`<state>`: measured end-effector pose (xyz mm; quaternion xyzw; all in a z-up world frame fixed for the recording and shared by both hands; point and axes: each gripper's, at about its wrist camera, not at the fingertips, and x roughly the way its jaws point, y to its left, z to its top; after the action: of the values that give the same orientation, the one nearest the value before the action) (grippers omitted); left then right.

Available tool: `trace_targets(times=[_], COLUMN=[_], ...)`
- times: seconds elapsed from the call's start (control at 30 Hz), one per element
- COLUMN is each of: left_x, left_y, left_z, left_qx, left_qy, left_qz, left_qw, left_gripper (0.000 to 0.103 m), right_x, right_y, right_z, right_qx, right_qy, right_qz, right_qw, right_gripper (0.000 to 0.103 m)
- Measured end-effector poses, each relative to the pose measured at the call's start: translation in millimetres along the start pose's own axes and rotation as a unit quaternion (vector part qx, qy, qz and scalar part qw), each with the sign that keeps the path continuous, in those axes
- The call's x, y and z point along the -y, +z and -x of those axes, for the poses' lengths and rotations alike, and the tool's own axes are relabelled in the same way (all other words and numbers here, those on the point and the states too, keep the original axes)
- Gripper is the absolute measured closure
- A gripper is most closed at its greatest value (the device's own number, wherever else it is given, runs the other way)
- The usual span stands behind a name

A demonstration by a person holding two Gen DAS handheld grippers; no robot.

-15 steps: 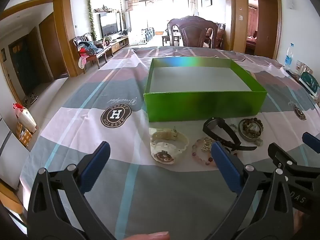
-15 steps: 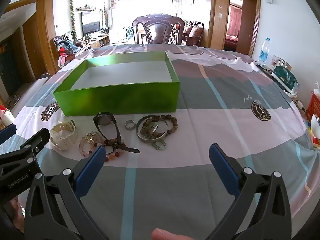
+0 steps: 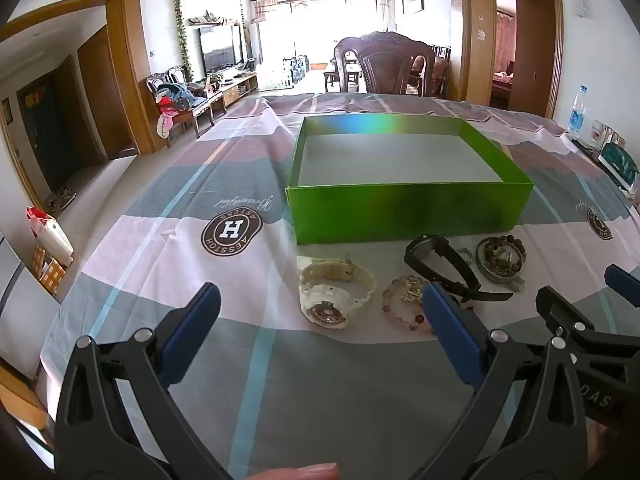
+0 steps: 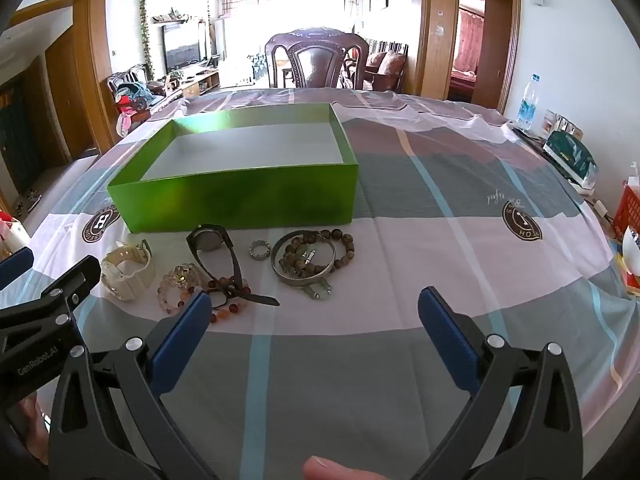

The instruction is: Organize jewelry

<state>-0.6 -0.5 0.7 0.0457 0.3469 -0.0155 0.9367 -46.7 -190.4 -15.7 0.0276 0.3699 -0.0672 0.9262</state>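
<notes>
Jewelry lot, on a table under a patchwork cloth [image 4: 400, 208], laid in a row just in front of the green box [image 4: 240, 196], which is open-topped with nothing visible inside.

- Cream watch [image 3: 336, 292]: at 9 o'clock of the row; dial faces the camera in the left view.
- Pink bead bracelet [image 3: 402, 300]: its right part is hidden behind the left gripper's blue pad in the left view.
- Black watch [image 4: 216, 252]: strap trails over an orange bead bracelet [image 4: 230, 298], partly covered.
- Small ring [image 4: 258, 250]: detail too fine to read.
- Metal bangle [image 4: 300, 266] with a brown bead bracelet [image 4: 340, 248] lying across it; small pieces inside are unclear.

Left gripper [image 3: 320, 328]: fingers spread wide, empty, above the cloth.
Right gripper [image 4: 316, 328]: likewise spread, empty.

Surroundings: chair [image 4: 316, 60] at 12 o'clock; water bottle [image 4: 527, 102] at 2 o'clock.
</notes>
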Motion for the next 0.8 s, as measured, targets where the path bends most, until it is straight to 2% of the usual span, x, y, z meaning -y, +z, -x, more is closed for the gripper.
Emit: trace_targets(times=[0.8], left_x=[2.8], left_y=[0.5], left_z=[0.5], left_qx=[-0.001], left_qy=[0.0], left_qz=[-0.004], left_qw=[1.0], left_gripper=[0.003], right_x=[1.8], right_y=[0.5], right_z=[3.3], right_qx=[0.006], right_qy=[-0.002], right_qz=[-0.005], right_qw=[1.0], right_gripper=[0.003])
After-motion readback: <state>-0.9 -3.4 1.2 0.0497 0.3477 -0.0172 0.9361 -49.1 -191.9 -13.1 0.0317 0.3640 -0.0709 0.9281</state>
